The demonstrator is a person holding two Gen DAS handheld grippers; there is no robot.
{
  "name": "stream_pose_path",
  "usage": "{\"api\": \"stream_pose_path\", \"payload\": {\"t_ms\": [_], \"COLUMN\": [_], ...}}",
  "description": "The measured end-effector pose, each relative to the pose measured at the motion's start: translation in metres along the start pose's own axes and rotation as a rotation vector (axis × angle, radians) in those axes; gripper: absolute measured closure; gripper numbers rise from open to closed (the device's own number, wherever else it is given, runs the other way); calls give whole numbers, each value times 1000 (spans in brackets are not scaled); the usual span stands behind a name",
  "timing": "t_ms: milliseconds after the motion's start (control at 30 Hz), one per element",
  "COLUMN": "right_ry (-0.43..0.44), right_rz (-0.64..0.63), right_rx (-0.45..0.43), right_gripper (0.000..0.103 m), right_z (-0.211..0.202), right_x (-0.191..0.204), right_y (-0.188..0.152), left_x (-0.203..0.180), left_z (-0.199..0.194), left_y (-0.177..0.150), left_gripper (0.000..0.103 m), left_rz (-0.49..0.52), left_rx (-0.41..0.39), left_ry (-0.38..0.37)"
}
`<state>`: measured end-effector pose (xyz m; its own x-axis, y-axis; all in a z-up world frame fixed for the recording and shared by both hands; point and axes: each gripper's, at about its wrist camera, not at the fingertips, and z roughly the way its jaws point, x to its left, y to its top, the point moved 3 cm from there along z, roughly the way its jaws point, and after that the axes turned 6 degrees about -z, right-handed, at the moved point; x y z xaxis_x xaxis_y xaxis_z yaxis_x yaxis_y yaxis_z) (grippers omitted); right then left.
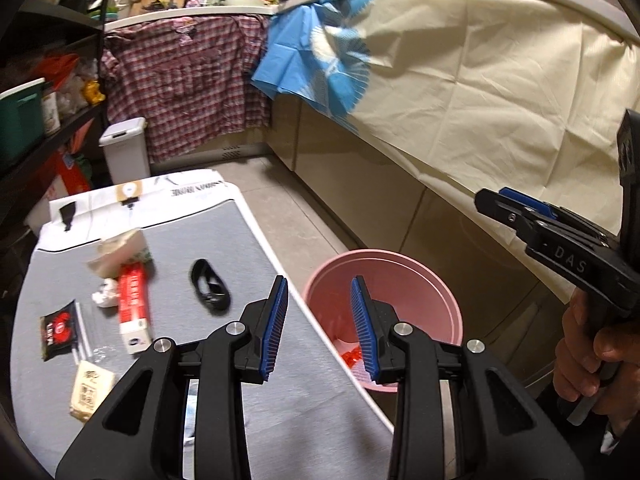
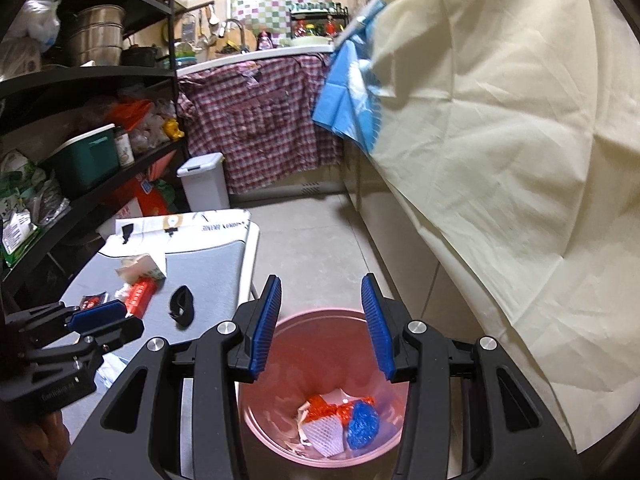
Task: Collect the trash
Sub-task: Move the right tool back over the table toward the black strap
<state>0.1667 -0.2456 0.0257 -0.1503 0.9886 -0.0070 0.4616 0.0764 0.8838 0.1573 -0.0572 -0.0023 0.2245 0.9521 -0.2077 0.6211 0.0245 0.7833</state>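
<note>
Black jaws of the left gripper (image 1: 320,328) fill the near view, parted and empty, over the right edge of the grey table (image 1: 248,248); left of them, toward the table's left edge, lie a dark snack packet (image 1: 58,330), a beige sachet (image 1: 90,390) and a red-and-white carton (image 1: 134,310); all look light and crushable, best pinched across a flat side; further right, the right gripper (image 2: 322,324) hangs parted and empty over the pink bin (image 2: 394,412), where wrappers (image 2: 338,416) already lie.

Ahead of me — plaid shirt (image 2: 260,120) draped off the counter, cream cloth (image 2: 500,140), white lidded bin (image 1: 126,150), black shelving (image 2: 80,76) — green box (image 2: 86,160) on it.
</note>
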Motion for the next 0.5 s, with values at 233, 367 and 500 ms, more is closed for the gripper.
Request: {"api": "stream_pose_path", "payload": {"t_ms": [233,367,500], "right_ry": [25,39,58], "right_rz": [-16,-51,-68], "right_rx": [-41,-40,-16], "right_gripper": [68,69,70], "right_z": [-2,-1,7], "right_x": [20,36,48], "right_y": [4,6,7], "left_x": [39,65,87], "left_z": [-17,-22,-25], "left_y": [3,1,0], "left_gripper": [70,70,71], "left_rz": [-52,-85,-116], "left_rx": [-15,-13,-10], "left_ry": [48,86,120]}}
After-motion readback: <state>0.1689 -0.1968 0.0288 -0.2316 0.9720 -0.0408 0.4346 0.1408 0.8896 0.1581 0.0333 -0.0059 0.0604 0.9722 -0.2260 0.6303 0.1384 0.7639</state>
